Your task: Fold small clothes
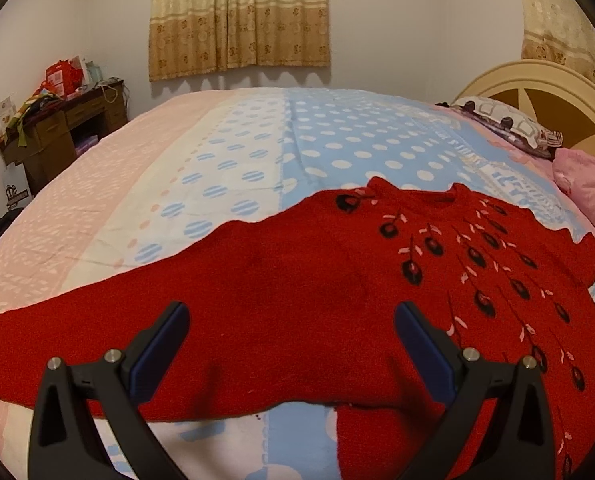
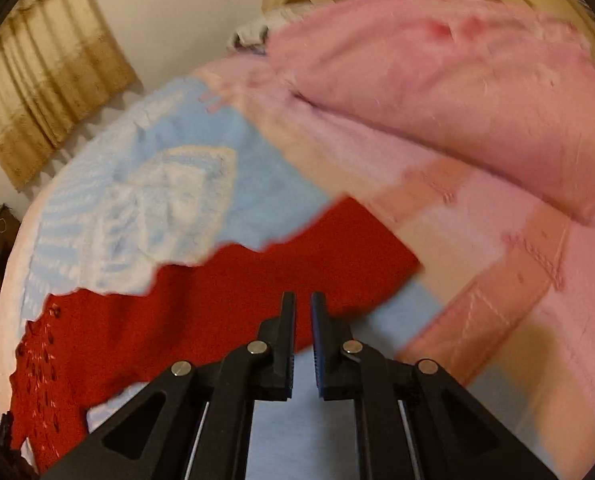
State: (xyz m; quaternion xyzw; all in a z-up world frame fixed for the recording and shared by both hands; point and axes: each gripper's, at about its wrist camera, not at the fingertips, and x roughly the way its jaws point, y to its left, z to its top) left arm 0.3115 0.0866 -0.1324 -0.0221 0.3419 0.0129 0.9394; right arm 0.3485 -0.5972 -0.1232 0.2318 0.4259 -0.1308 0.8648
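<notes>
A red knitted sweater [image 1: 297, 280] with black and pink flower motifs lies spread flat on the bed, neck toward the far side. My left gripper [image 1: 293, 312] hovers over its plain left half, wide open, nothing between the blue pads [image 1: 165, 344]. In the blurred right wrist view, the sweater's sleeve [image 2: 257, 280] stretches across the blanket. My right gripper [image 2: 303, 300] is at the sleeve's near edge, its jaws almost together, with red fabric showing between the tips.
The bed carries a blue, white and pink patterned blanket [image 1: 297, 140]. A pink pillow [image 2: 457, 92] lies close beyond the sleeve end, by the cream headboard [image 1: 545, 92]. A cluttered wooden desk [image 1: 57, 128] stands at the far left wall. Curtains [image 1: 237, 16] hang behind.
</notes>
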